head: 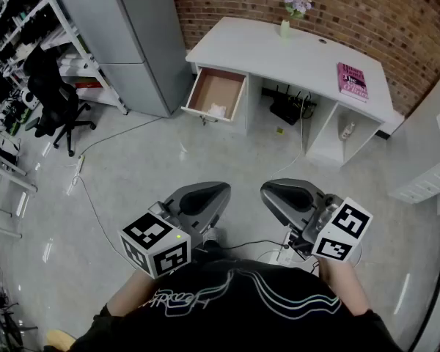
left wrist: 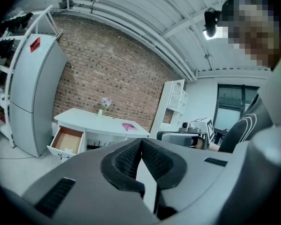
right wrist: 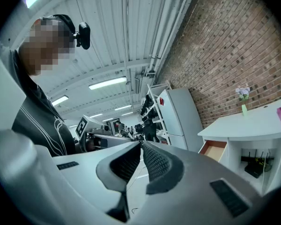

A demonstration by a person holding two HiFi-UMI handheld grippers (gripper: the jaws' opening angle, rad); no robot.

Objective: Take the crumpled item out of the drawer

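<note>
The floor [head: 169, 160] is the first job: a wide stretch of it lies between your tools and the work, so walk in before you reach. The table [head: 279, 50] stands well ahead of both tools, against the brick wall. Its drawer [head: 218, 88] is already pulled out, ahead of the left tool [left wrist: 140, 142] and a little to the left of the right tool [right wrist: 141, 145], far beyond reach of either.

Both tools hang low in front of you, jaws pressed together with nothing between them. Spread whichever one you mean to use before it goes over the drawer, not once it is inside.

The item [head: 217, 111] is a small white wad lying on the drawer bottom at the near end, just behind the front panel. I judge it light and soft, so it should crush under the pads. Come down from above with the jaws either side of the wad, clear of the front panel. Then pinch its middle gently and lift straight up, so it does not snag on the drawer's edge.
</note>
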